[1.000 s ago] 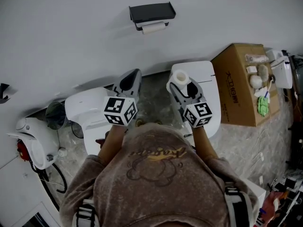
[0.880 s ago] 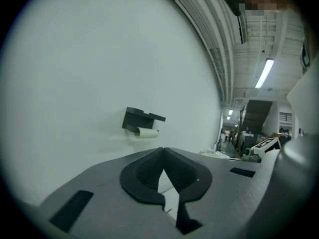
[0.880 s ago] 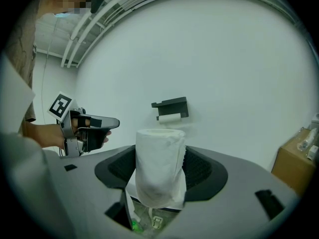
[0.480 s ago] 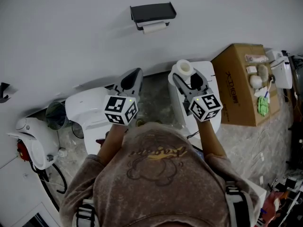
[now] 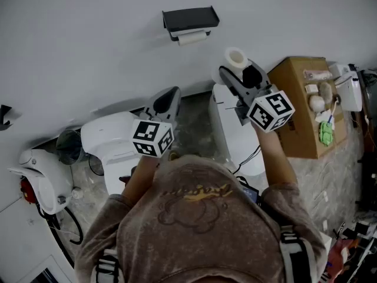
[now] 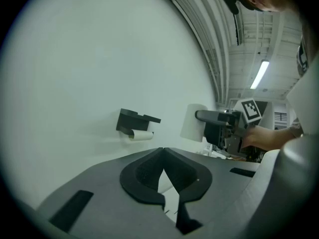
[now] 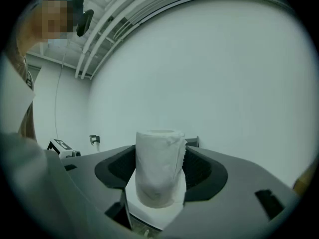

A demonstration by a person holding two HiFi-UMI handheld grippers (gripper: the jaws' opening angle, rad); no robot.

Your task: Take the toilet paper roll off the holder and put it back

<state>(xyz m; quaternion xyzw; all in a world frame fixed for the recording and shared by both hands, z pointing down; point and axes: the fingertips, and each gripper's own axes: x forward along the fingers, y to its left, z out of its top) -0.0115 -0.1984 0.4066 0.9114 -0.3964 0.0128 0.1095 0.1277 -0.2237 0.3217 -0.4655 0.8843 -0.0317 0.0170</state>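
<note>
A black wall holder point(image 5: 189, 17) carries a thin white roll point(image 5: 192, 37) under its shelf. My right gripper point(image 5: 240, 69) is raised below and to the right of it, shut on a fuller toilet paper roll point(image 5: 235, 57) that stands upright between the pads. In the right gripper view that toilet paper roll point(image 7: 158, 166) fills the gap between the jaws of my right gripper point(image 7: 159, 158). My left gripper point(image 5: 165, 101) hangs lower at the left, shut and empty. The left gripper view shows the holder point(image 6: 133, 121) on the wall and the held roll point(image 6: 193, 122) to its right.
A white toilet point(image 5: 235, 135) stands under my right arm, and a second white fixture point(image 5: 106, 137) lies to the left. A cardboard box point(image 5: 297, 108) topped with small items sits at the right. A white device point(image 5: 40, 175) and a small bin point(image 5: 69, 144) stand at the far left.
My right gripper has risen off the toilet's top with the roll, moving up and to the right toward the wall. The left gripper has barely shifted.
</note>
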